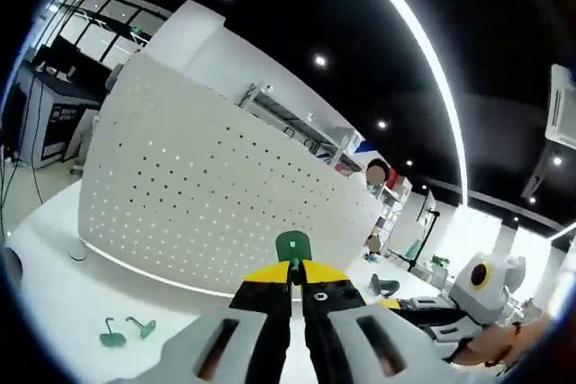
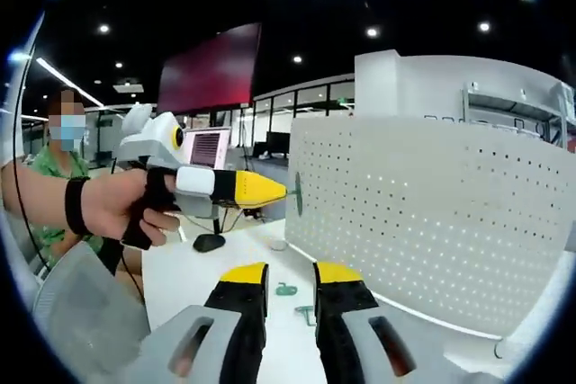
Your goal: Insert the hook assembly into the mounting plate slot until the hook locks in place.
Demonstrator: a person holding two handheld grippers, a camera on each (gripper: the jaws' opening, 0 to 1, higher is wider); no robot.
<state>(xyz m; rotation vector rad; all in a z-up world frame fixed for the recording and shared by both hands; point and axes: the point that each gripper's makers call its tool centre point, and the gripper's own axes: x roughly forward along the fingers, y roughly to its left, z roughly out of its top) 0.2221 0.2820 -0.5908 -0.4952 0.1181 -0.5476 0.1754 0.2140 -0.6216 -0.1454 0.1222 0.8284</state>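
The left tongs [image 1: 296, 283] pinch a green hook [image 1: 292, 247] at its base, aimed at the white pegboard [image 1: 216, 195] standing on the surface [image 1: 54, 258]. The right tongs [image 2: 288, 287] hang spread, holding nothing; spare hooks [image 1: 126, 330] lie near the surface's front edge.

Open office: glass partitions [image 2: 297, 101], downlights [image 1: 319, 60]
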